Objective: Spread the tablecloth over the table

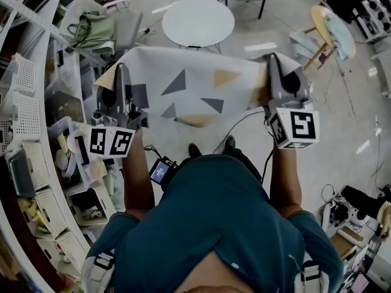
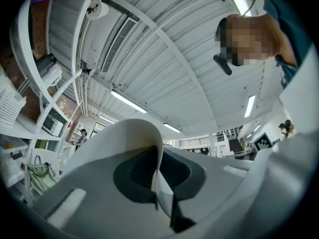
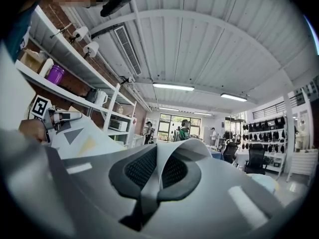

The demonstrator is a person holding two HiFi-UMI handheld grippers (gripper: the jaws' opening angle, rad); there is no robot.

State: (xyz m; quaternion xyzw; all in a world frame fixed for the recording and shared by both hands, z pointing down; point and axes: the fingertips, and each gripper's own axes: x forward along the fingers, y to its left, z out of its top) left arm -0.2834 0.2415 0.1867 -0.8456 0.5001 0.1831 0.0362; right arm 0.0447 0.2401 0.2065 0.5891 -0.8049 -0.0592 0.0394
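Tablecloth (image 1: 194,81) between left gripper (image 1: 120,77) and right gripper (image 1: 280,66), round table (image 1: 197,21) beyond (shelves (image 1: 24,108) at left)

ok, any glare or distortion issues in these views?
Head view: dim but even, tablecloth sharp, shelves bowed at left. Left gripper view: strong fisheye, ceiling lights blown out. Right gripper view: same fisheye, dark vignette, window bright.

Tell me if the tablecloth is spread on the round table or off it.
Off it. The tablecloth hangs stretched between the left gripper and right gripper, each shut on an edge; the round table beyond is bare.
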